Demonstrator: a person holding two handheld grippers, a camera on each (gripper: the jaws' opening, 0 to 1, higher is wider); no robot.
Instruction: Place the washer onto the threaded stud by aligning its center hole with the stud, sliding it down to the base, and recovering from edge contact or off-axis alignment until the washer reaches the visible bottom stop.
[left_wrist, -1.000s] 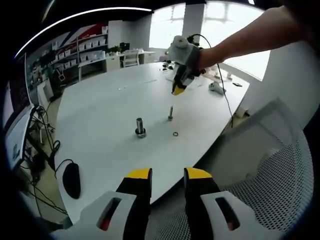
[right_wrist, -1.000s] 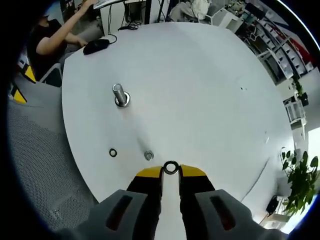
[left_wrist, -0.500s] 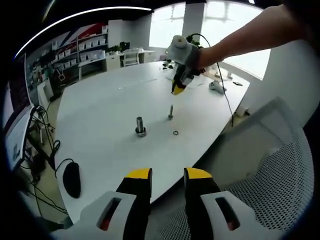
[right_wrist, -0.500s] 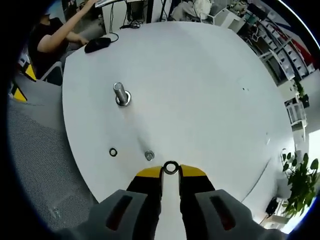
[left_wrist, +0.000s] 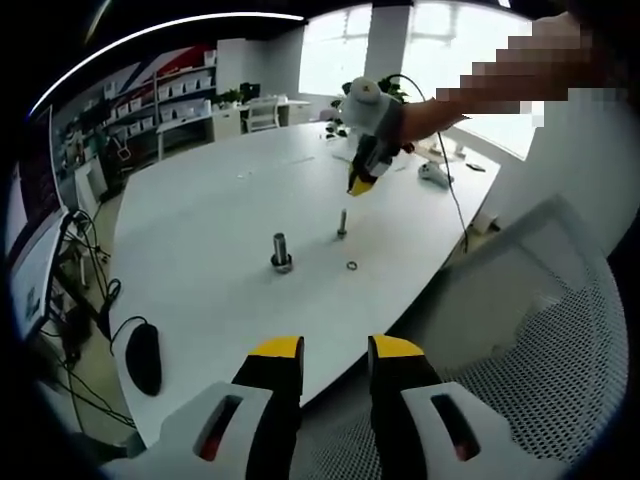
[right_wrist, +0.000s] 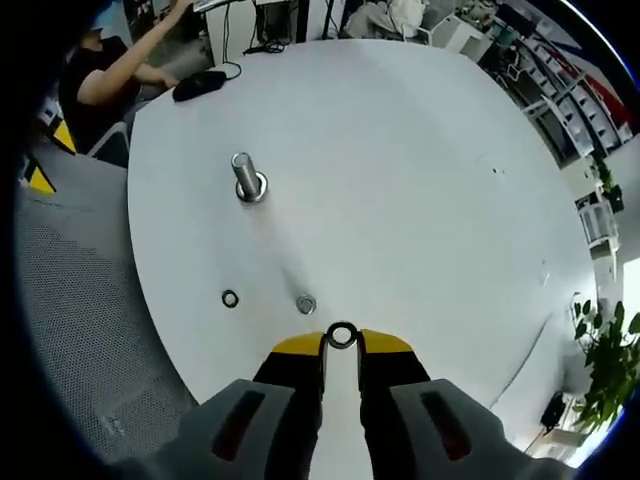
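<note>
Washer (right_wrist: 342, 336) pinched in my right tool (right_wrist: 341, 343), above stud (right_wrist: 305, 304); threading not started. Left tool (left_wrist: 335, 350) released, idle.

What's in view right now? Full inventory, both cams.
table: 1, white, round-edged, under everything
washer: 1, dark ring, held at the right gripper's tips above the table
loose washer: 1, dark ring, flat on the table near its edge
slim stud: 1, silver, upright, between the loose washer and the held one
thick stud: 1, silver, upright on a wider base, further in on the table
mouse: 1, black, table edge, cabled
mesh chair: 1, grey, beside the table
left gripper: yellow tips, open, back off the table
right gripper: yellow tips, shut on the washer
</note>
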